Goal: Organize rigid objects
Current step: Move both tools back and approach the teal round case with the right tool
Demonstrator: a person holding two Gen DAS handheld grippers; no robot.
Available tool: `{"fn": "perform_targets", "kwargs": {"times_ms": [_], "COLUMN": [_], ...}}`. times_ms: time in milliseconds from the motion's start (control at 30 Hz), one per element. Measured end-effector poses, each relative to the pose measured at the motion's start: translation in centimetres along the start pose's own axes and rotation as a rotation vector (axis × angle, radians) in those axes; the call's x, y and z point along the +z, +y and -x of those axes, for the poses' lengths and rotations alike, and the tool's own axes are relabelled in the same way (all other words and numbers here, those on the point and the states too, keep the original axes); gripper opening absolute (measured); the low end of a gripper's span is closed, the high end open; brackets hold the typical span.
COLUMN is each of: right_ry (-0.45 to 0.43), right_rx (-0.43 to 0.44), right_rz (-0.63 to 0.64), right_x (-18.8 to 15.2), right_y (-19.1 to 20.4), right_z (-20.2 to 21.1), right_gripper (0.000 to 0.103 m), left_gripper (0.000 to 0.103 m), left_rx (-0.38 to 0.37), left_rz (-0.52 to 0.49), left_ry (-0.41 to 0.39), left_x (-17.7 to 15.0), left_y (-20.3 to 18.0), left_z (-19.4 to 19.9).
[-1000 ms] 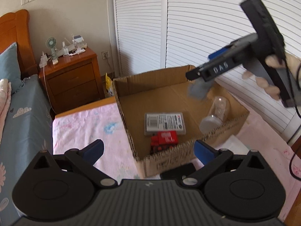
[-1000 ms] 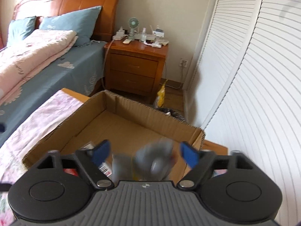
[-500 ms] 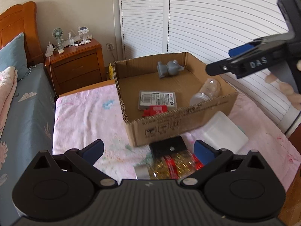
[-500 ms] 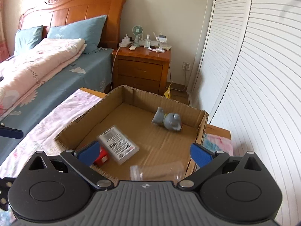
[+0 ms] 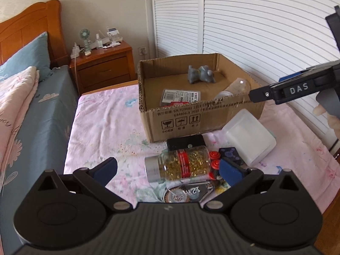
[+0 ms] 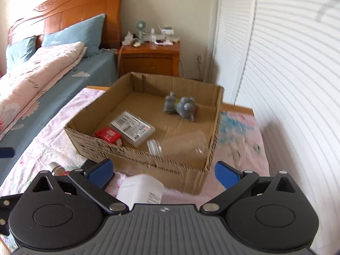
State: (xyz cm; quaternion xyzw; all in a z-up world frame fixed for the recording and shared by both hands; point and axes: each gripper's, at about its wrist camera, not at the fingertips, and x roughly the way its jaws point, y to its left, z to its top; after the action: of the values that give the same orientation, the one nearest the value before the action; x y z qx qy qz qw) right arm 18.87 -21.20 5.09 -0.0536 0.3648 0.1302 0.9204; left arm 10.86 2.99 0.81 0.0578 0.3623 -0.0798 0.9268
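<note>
While your left gripper (image 5: 167, 169) hangs with its blue pads spread wide and nothing between them, its camera shows a cluster the other view mostly misses: a jar of gold capsules (image 5: 178, 165) lying on its side just in front of the cardboard box (image 5: 201, 119), with a black case (image 5: 186, 142) between jar and box, red caps (image 5: 213, 159) and a dark cube (image 5: 230, 155) beside the jar, and a round tape dispenser (image 5: 184, 193) nearest the pads. A white plastic container (image 5: 248, 135) leans at the box's front right corner.

Your right gripper (image 6: 164, 173) is also spread wide and empty, held above the box's front wall. From the left camera you see it side-on, to the right of the box, with fingers (image 5: 320, 110) wrapped on the handle. Its own camera catches only the jar's cap and part of the white container, but it looks straight down into the box.

Inside the box (image 6: 161, 159) lie a grey elephant figure (image 6: 180, 106) near the back wall, a flat clear case with a barcode label (image 6: 132, 127) toward the middle, a red toy (image 6: 108, 136) against the front wall partly under that case, and a clear bottle (image 6: 180, 142) on its side at the right, blurred in this view.

The box sits on a pink floral cloth (image 5: 102, 123).
</note>
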Motion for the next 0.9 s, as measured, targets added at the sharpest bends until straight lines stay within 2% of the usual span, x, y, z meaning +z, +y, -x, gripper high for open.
{"fn": "perform_targets", "kwargs": {"times_ms": [233, 433, 600, 733, 900], "right_ry": [0.046, 0.096, 0.125, 0.105, 0.112], "right_rx": [-0.102, -0.137, -0.112, -0.084, 0.005], "right_rz": [-0.056, -0.082, -0.099, -0.078, -0.052], "right_x": [-1.7, -4.4, -6.1, -6.7, -7.6], "right_y": [-1.7, -3.7, -3.8, -3.0, -2.7], "right_z": [-2.1, -2.7, -3.1, -3.2, -3.6], "right_gripper": [0.103, 0.103, 0.103, 0.103, 0.103], "left_gripper": [0.102, 0.102, 0.102, 0.102, 0.102], "left_rx": [0.029, 0.027, 0.011, 0.006, -0.005], "left_rz": [0.034, 0.054, 0.057, 0.051, 0.057], "left_ry": [0.008, 0.037, 0.061, 0.071, 0.082], "left_x": [-1.5, -2.5, -2.8, -2.8, -2.9], "left_y": [-0.4, -0.3, -0.5, -0.7, -0.7], "left_z": [0.0, -0.7, -1.4, -1.6, -1.8]}}
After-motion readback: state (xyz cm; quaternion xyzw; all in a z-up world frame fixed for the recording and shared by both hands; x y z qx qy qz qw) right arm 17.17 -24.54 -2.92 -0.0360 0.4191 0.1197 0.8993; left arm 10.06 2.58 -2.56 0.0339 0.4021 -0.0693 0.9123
